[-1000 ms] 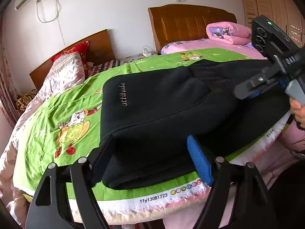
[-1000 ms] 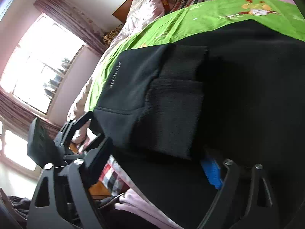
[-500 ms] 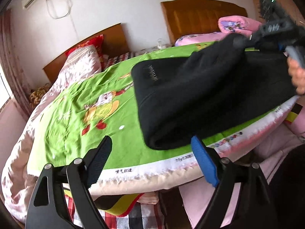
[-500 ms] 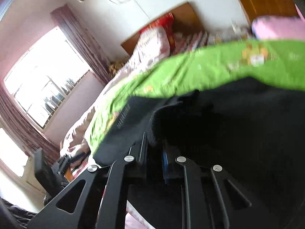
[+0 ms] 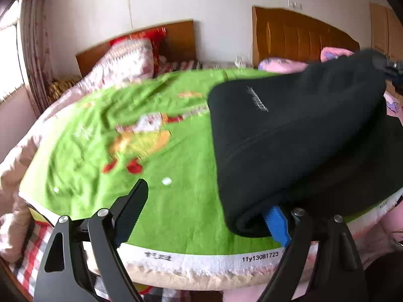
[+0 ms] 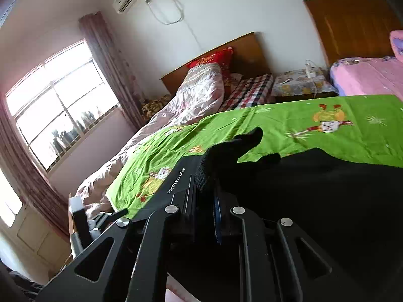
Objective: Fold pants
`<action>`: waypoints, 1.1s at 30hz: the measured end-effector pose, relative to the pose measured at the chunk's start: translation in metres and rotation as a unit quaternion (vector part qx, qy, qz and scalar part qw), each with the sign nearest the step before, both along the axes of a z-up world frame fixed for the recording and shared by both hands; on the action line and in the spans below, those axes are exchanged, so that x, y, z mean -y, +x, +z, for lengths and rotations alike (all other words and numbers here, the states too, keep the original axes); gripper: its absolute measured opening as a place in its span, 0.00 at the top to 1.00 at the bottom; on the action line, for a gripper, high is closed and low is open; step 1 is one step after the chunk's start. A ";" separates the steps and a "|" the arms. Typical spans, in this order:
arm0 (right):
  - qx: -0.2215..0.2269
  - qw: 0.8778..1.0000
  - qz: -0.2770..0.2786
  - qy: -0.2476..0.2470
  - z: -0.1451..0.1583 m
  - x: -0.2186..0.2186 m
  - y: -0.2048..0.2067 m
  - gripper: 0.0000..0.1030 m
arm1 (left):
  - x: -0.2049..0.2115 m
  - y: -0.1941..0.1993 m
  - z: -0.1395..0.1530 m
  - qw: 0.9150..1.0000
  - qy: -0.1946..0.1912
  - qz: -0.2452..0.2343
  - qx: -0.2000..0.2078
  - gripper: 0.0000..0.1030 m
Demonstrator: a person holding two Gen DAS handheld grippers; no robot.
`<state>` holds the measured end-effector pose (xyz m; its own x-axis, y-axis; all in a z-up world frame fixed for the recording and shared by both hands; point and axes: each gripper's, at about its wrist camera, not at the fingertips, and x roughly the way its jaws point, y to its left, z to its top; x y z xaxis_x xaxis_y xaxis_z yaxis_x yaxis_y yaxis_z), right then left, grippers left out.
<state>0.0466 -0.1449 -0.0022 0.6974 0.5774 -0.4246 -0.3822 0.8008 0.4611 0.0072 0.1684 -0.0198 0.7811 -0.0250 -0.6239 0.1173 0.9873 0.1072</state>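
Right wrist: right gripper pinches pants cuff between fingers.

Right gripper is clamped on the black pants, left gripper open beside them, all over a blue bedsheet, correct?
Not quite: the bedsheet is green, as the right wrist view shows. The right gripper is indeed clamped on the black pants, and the left gripper is open.

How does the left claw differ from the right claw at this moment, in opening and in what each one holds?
The left claw is wide open, while the right claw is shut on a raised fold of the black pants. The left claw holds nothing: its blue pad is tucked under the pants' edge and its black finger is over the green sheet. The right claw lifts its cloth above the sheet. Both are black two-finger tools near the same pants.
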 end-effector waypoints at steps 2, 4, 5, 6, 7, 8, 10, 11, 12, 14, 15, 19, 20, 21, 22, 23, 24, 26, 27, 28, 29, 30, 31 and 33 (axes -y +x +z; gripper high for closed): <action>0.000 1.000 -0.015 0.003 -0.003 0.013 -0.007 0.86 | 0.006 -0.004 0.005 1.000 0.024 -0.001 0.011 0.17; -0.011 1.000 -0.028 0.011 -0.011 0.025 -0.011 0.86 | 0.010 -0.003 0.005 0.999 0.031 -0.009 0.008 0.16; -0.019 0.999 -0.034 0.014 -0.018 0.029 -0.013 0.86 | 0.011 -0.001 0.002 1.000 0.030 -0.011 0.002 0.15; -0.028 0.999 -0.038 0.014 -0.026 0.033 -0.013 0.86 | 0.011 0.001 -0.001 1.000 0.029 -0.009 -0.003 0.15; -0.040 0.998 -0.041 0.014 -0.035 0.036 -0.013 0.86 | 0.012 0.001 -0.005 1.000 0.028 -0.008 -0.010 0.14; -0.052 0.998 -0.042 0.013 -0.045 0.037 -0.015 0.86 | 0.012 0.003 -0.008 0.999 0.028 -0.007 -0.015 0.14; -0.065 0.997 -0.044 0.010 -0.056 0.038 -0.019 0.86 | 0.011 0.005 -0.011 0.999 0.030 -0.004 -0.019 0.14; -0.067 0.997 -0.045 0.009 -0.061 0.039 -0.022 0.86 | 0.010 0.005 -0.011 0.999 0.030 -0.005 -0.021 0.14; -0.069 0.996 -0.048 0.010 -0.065 0.040 -0.026 0.86 | 0.010 0.007 -0.011 0.999 0.032 -0.006 -0.022 0.14; -0.073 0.996 -0.051 0.014 -0.070 0.042 -0.029 0.86 | 0.011 0.006 -0.012 0.999 0.037 -0.006 -0.022 0.14; -0.076 0.996 -0.053 0.016 -0.074 0.043 -0.030 0.86 | 0.012 0.007 -0.013 0.999 0.039 -0.005 -0.022 0.14; -0.088 0.995 -0.056 0.015 -0.085 0.045 -0.037 0.86 | 0.008 0.009 -0.015 0.999 0.032 -0.003 -0.026 0.11; -0.090 0.994 -0.057 0.014 -0.086 0.045 -0.037 0.86 | 0.008 0.009 -0.016 0.999 0.033 -0.003 -0.027 0.11; -0.093 0.994 -0.060 0.010 -0.089 0.045 -0.037 0.86 | 0.009 0.008 -0.016 0.999 0.036 -0.004 -0.028 0.11; -0.099 0.993 -0.064 0.001 -0.093 0.044 -0.036 0.85 | 0.009 0.007 -0.016 0.999 0.040 -0.006 -0.030 0.11; -0.105 0.992 -0.063 -0.005 -0.096 0.043 -0.036 0.82 | 0.010 0.006 -0.016 0.998 0.045 -0.008 -0.032 0.11; -0.117 0.991 -0.061 -0.009 -0.100 0.042 -0.036 0.69 | 0.010 0.005 -0.015 0.998 0.052 -0.013 -0.035 0.11; -0.124 0.990 -0.065 -0.018 -0.103 0.045 -0.040 0.56 | 0.011 -0.001 -0.011 0.997 0.065 -0.024 -0.041 0.12; -0.122 0.990 -0.063 -0.023 -0.102 0.046 -0.042 0.49 | 0.012 -0.005 -0.008 0.996 0.072 -0.034 -0.044 0.12; -0.117 0.990 -0.065 -0.036 -0.097 0.047 -0.047 0.44 | 0.013 -0.013 0.001 0.995 0.072 -0.056 -0.046 0.12; -0.108 0.990 -0.072 -0.049 -0.092 0.048 -0.050 0.35 | 0.012 -0.018 0.007 0.994 0.065 -0.071 -0.045 0.12; -0.096 0.990 -0.080 -0.064 -0.086 0.049 -0.053 0.33 | 0.011 -0.026 0.020 0.994 0.049 -0.088 -0.036 0.12; -0.080 0.990 -0.086 -0.080 -0.078 0.049 -0.055 0.33 | 0.011 -0.031 0.034 0.994 0.029 -0.100 -0.021 0.11; -0.048 0.990 -0.090 -0.096 -0.062 0.046 -0.054 0.33 | 0.013 -0.034 0.060 0.994 -0.006 -0.108 0.010 0.03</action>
<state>-0.0069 -0.1904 -0.0647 0.7325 0.3497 -0.5840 -0.1868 0.9283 0.3215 -0.0264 0.1558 0.0407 0.7690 -0.2018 -0.6065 0.3254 0.9403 0.0996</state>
